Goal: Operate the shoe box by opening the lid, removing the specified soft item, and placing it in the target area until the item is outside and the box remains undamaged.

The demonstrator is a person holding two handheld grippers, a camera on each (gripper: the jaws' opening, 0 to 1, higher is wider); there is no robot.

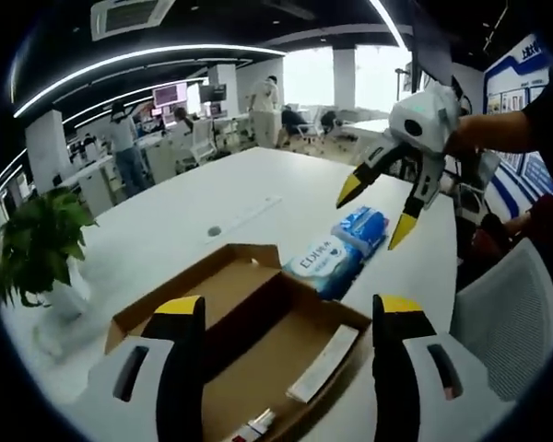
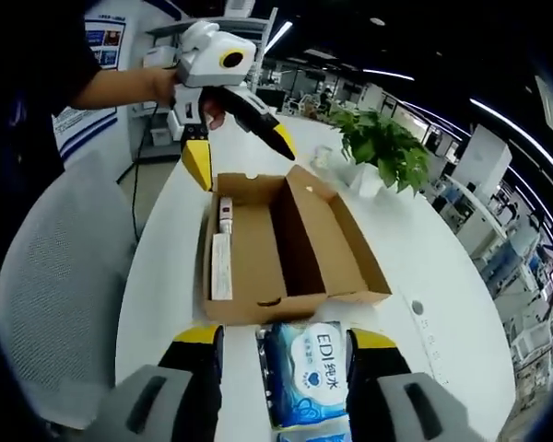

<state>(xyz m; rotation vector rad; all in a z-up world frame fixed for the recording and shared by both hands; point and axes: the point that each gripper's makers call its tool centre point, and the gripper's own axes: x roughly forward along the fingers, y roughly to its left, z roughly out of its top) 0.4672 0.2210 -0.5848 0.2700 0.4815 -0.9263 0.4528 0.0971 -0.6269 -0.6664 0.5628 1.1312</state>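
The right gripper hangs released over the tissue pack, touching the box's 6 o'clock edge. The left gripper, also released, hovers above the open box; bare table lies toward 12.

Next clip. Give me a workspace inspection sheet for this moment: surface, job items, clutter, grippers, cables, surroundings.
Surface: white table, mostly bare.
Job's things: cardboard shoe box lies open; blue tissue pack rests on the table outside it, beside the box's end.
Clutter: white strip and small tube inside the box.
Grippers: left gripper open, above the box's far end; right gripper open, above the tissue pack, holding nothing.
Cables: nothing seen.
Surroundings: potted plant on the table, grey chair, office desks with people behind.
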